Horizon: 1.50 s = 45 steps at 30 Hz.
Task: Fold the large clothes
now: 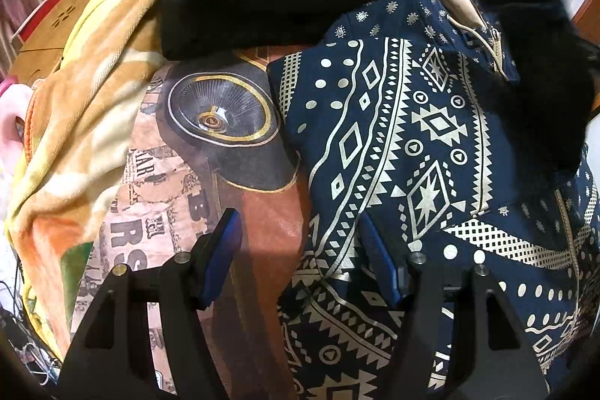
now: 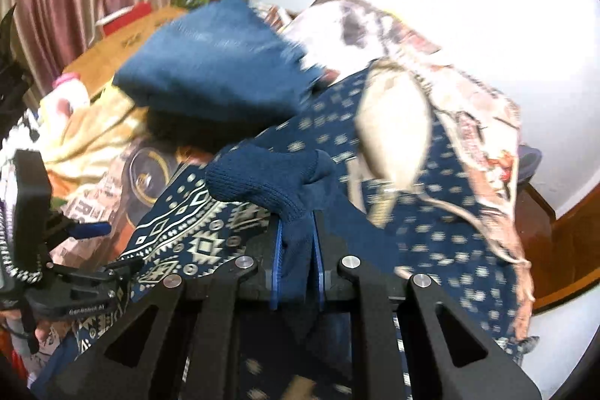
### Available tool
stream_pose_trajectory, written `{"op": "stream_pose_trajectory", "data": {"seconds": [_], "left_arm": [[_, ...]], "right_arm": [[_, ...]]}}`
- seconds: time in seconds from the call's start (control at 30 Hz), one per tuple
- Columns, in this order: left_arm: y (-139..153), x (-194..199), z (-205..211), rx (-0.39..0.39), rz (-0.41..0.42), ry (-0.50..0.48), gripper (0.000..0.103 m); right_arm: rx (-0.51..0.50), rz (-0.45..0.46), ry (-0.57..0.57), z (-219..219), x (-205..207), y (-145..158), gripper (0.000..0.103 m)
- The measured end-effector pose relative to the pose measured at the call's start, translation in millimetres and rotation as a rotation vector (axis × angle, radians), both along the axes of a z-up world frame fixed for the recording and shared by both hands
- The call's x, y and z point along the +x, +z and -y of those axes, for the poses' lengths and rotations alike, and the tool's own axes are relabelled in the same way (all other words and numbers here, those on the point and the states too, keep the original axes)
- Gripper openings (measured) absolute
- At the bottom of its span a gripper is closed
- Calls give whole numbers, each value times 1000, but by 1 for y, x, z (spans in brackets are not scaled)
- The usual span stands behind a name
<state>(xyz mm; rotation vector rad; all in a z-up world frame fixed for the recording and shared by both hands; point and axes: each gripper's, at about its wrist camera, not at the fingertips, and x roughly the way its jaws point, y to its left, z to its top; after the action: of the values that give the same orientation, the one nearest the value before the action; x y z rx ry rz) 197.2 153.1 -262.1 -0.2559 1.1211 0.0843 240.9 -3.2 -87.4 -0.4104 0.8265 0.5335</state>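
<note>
The right gripper (image 2: pixel 297 250) was clamped on the patterned navy garment's (image 1: pixel 412 145) knit cuff (image 2: pixel 270 175); the left gripper (image 1: pixel 300 250), jaws apart, hovered over that garment's edge.

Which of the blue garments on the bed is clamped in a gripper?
The patterned navy hoodie: the right gripper pinches its knit cuff. The plain blue sweater lies folded behind, untouched; the left gripper is open.
</note>
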Motion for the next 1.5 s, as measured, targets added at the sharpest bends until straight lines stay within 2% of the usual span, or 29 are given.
{"op": "stream_pose_trajectory", "data": {"seconds": [0.2, 0.37, 0.5, 0.77, 0.97, 1.13, 1.3, 1.5], "left_arm": [[1, 1, 3, 26, -7, 6, 65], [2, 2, 5, 38, -13, 11, 65], [3, 3, 5, 48, -19, 14, 65], [4, 5, 8, 82, -26, 15, 65], [5, 6, 9, 97, -29, 20, 67], [6, 9, 12, 118, -41, 11, 67], [27, 17, 12, 83, -27, 11, 67], [77, 29, 28, 127, 76, -22, 67]], "right_arm": [[103, 35, -108, 59, 3, 35, 12], [132, 45, -229, 108, 3, 43, 12], [142, 0, -305, 138, 4, 29, 12], [186, -166, -440, 191, 4, -18, 12], [199, -218, -497, 223, -4, -35, 12], [222, -222, -512, 237, -12, -36, 12], [212, -155, -517, 245, -21, -18, 12], [252, -99, -533, 267, -27, 11, 13]]}}
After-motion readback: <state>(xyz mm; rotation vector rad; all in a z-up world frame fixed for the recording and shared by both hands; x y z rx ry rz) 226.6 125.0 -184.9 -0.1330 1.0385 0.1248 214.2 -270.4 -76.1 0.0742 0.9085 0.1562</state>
